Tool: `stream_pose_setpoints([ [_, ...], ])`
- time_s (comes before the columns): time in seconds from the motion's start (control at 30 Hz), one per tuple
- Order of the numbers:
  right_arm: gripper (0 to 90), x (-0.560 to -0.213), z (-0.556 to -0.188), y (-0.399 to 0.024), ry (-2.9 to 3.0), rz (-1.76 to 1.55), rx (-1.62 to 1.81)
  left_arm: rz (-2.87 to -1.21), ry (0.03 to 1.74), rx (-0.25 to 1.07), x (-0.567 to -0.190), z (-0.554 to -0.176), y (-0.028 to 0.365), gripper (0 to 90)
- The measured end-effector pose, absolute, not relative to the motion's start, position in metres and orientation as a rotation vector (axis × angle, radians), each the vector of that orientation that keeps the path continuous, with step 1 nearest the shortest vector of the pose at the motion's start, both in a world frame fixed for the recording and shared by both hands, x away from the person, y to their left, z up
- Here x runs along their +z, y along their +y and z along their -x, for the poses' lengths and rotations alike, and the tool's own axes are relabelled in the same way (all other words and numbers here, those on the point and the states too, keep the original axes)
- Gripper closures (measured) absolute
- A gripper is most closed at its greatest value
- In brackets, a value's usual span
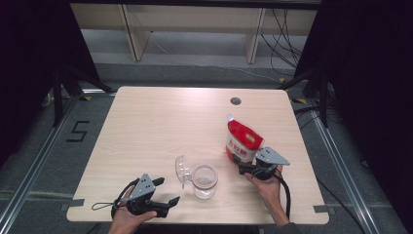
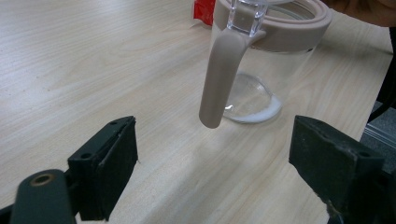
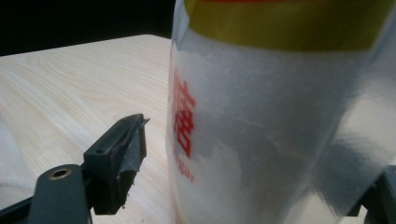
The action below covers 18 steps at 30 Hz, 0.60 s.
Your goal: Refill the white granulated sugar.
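Bag (image 3: pixel 280 121) top cut off; jar (image 2: pixel 266 60) rim cropped by edge.

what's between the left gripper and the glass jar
Bare tabletop. In the left gripper view the left gripper stands open, and before the jar hangs just its own beige clasp.

On the table (image 1: pixel 146 122), the jar (image 1: pixel 204 181) stands near the front edge, its lid (image 1: pixel 182 168) just left of it. The bag (image 1: pixel 242 141) stands behind and right of the jar.
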State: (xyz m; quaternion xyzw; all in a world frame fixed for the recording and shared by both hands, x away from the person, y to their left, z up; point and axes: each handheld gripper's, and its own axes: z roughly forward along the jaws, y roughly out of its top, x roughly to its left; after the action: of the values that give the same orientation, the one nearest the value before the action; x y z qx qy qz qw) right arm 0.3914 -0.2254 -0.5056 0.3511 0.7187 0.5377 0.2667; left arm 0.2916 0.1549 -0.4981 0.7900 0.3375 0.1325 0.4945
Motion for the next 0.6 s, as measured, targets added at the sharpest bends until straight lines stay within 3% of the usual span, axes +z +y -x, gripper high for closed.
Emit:
stream_pose_setpoints([
  [0.6,25.4,-0.5102,-0.4009,-0.2213,1.891,-0.854,1.458,-1.91,0.823,0.322,-0.4979,-0.2915,0.1548,15.1],
])
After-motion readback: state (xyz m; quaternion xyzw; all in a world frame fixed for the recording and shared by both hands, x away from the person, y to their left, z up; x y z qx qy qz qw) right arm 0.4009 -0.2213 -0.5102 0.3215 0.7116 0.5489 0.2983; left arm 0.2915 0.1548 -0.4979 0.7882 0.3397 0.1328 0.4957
